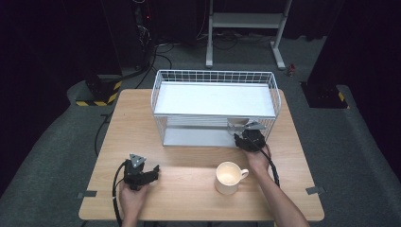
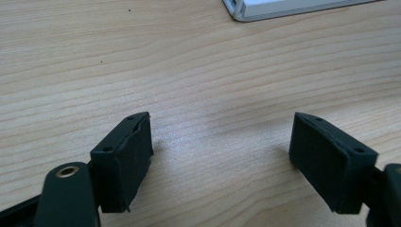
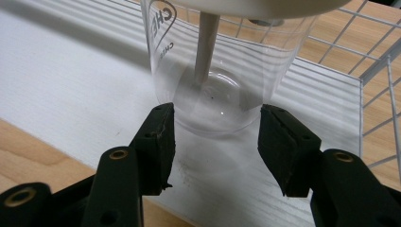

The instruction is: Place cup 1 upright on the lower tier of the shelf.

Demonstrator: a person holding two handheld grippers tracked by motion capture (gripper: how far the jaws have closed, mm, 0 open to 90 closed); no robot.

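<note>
The right gripper (image 3: pixel 215 137) grips the glass (image 3: pixel 215 75) inside the rack (image 1: pixel 163 90); lifting it out remains. The left gripper (image 2: pixel 220 158) rests open.

Shelf board (image 3: pixel 265 7) caps glass (image 3: pixel 217 71) (wire wall (image 3: pixel 378 71) beside).

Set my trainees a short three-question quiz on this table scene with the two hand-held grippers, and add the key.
1. True or false: the left gripper holds the cream ceramic mug.
2. What are the right gripper's jaws shut on? A) the clear plastic cup B) the mug C) a red ball
3. Fill in: the clear cup stands on the ____ shelf of the white wire rack.

Key
1. False: its jaws stand open over the bare wooden table.
2. A
3. lower
</note>
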